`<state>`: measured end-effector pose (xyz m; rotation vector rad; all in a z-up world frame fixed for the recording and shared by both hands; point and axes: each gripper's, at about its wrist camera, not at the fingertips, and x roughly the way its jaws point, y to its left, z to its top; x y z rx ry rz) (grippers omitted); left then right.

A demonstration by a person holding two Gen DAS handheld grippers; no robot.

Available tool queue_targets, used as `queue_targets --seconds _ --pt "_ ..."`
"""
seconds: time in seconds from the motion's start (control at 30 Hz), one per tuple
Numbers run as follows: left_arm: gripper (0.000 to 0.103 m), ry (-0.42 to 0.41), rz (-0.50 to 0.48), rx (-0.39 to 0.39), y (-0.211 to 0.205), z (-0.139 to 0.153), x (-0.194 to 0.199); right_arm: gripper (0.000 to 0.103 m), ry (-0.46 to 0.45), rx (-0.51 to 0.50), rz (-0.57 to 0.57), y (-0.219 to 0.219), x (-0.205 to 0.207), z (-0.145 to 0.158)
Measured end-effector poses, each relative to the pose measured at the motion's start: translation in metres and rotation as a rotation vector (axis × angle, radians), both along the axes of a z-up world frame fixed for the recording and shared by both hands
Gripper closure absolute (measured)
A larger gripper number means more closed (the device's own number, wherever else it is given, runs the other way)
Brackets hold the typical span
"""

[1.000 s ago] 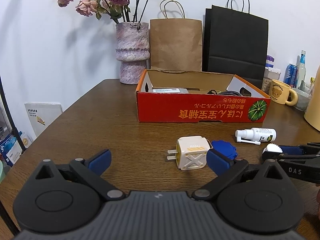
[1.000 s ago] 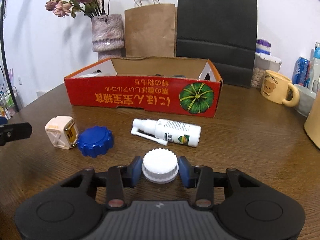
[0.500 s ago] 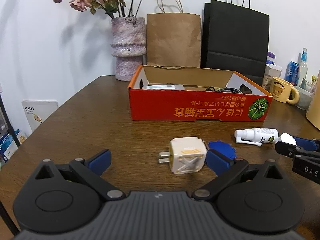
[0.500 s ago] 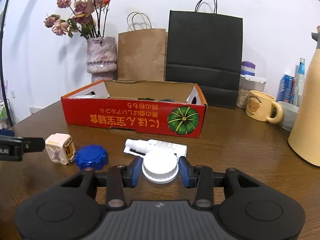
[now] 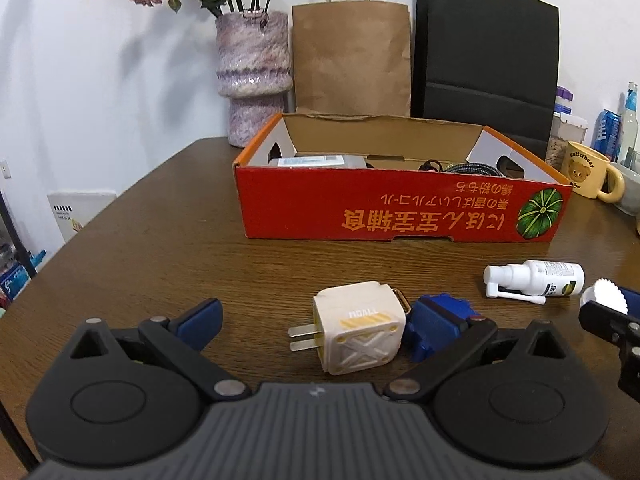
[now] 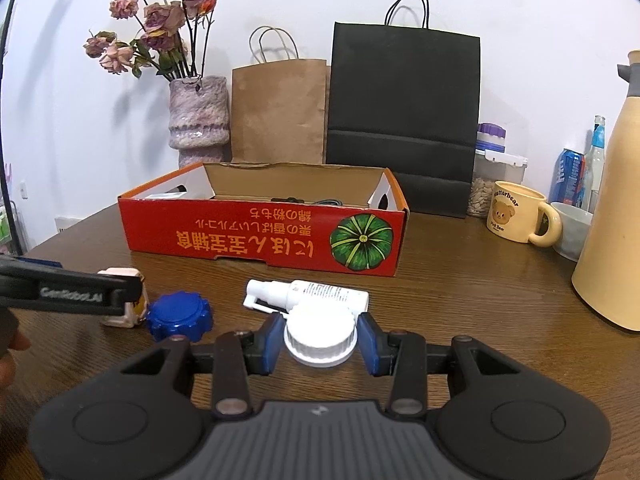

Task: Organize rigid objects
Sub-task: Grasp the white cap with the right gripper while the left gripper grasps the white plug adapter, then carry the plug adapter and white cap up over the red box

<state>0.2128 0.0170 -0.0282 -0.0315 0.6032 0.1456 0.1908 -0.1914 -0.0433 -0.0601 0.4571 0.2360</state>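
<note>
The left gripper [image 5: 316, 324] has neared the plug adapter [image 5: 358, 332], prongs pointing left, jaws spread; right gripper [image 6: 320, 342] pinches the white cap [image 6: 320, 334].

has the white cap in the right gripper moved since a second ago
Yes. The white cap, clamped in the right gripper, has come up off the table: it sat in front of the spray bottle earlier and now overlaps it in the right wrist view.

On the brown wooden table [image 6: 460, 280], the white spray bottle [image 6: 320, 292] lies before the red cardboard box [image 6: 256, 236], right of the blue ridged cap [image 6: 178, 316].
</note>
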Motion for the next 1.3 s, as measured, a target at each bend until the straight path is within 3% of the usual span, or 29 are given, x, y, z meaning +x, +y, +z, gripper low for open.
queue_targets --seconds 0.23,0.33,0.43,0.83,1.3 --pt "0.001 0.002 -0.004 0.000 -0.005 -0.005 0.009 0.064 0.002 -0.002 0.000 0.000 0.001 -0.001" --pt "0.015 0.003 -0.006 -0.017 -0.002 -0.006 0.008 0.064 0.003 0.000 0.001 -0.001 0.001 -0.001" --pt "0.037 0.009 -0.037 -0.053 0.000 -0.007 0.007 0.064 0.002 0.000 0.001 -0.001 0.001 -0.001" --pt "0.038 0.009 -0.016 -0.088 0.010 -0.004 0.003 0.064 -0.002 0.010 -0.004 -0.002 0.000 -0.001" --pt "0.038 -0.093 0.021 -0.066 0.012 0.020 -0.023 0.064 -0.040 0.018 -0.027 -0.003 -0.008 0.004"
